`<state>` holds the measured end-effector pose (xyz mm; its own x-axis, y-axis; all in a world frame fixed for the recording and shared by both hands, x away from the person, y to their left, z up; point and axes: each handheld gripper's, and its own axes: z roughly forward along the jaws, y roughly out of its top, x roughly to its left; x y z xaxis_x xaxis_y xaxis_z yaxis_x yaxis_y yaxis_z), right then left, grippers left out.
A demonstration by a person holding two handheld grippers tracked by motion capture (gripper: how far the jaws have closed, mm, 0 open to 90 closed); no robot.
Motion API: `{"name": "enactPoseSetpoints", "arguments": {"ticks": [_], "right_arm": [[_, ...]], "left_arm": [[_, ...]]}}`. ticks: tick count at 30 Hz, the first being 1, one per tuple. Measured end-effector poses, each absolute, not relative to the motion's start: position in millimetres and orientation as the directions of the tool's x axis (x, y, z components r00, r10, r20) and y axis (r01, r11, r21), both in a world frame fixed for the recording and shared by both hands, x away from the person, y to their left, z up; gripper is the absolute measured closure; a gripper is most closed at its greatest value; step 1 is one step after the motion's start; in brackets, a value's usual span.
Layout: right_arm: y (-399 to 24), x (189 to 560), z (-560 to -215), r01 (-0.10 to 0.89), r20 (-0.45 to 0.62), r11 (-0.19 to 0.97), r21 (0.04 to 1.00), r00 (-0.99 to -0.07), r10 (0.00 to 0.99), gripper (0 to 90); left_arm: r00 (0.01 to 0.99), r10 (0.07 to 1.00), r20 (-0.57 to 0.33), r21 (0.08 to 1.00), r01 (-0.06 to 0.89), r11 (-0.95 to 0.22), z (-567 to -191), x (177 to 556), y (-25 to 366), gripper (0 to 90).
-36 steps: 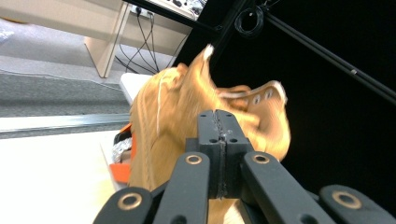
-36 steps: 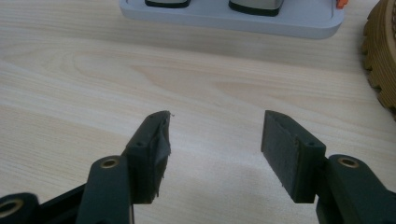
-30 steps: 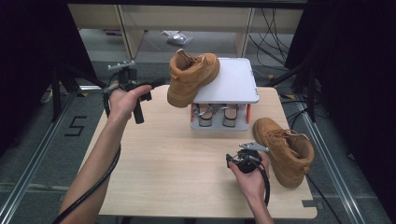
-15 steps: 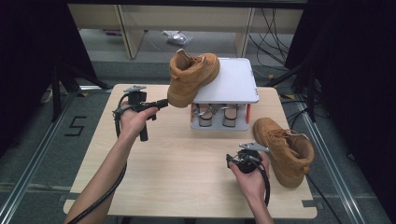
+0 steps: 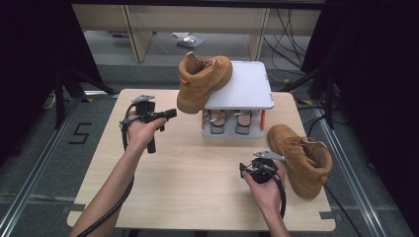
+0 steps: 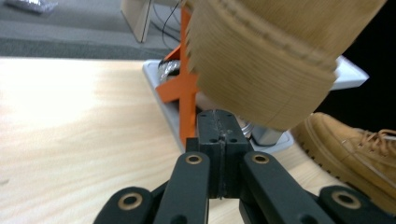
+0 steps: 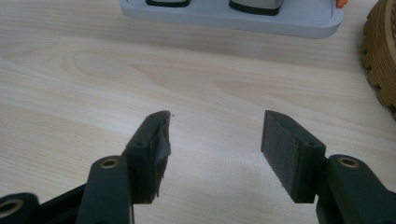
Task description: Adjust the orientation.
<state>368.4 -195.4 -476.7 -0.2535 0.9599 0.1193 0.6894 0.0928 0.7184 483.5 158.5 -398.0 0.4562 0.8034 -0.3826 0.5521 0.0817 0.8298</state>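
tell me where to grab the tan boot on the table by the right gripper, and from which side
Judging by its pose, grip the ankle collar of the tan boot: it stands upright on its sole on the table, opening facing up. Bring the right gripper, jaws open, down from above, one jaw inside the opening, one outside. The toe looks too broad and rounded.

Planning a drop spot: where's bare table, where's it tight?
Free: the wide strip of table between the two hands, in front of the shoe rack, and the near left corner. Crowded: right edge by the boot, and the boot overhanging the rack's left side.
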Motion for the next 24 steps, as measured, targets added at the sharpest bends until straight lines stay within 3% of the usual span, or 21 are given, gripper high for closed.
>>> {"name": "enactPoseSetpoints", "arguments": {"ticks": [24], "right_arm": [[-192.7, 367.9, -478.0, 0.699, 0.121, 0.091, 0.710, -0.248, 0.961, 42.8]], "left_arm": [[0.474, 0.787, -0.395, 0.824, 0.561, 0.076, -396.0, 493.0, 143.9, 89.9]]}}
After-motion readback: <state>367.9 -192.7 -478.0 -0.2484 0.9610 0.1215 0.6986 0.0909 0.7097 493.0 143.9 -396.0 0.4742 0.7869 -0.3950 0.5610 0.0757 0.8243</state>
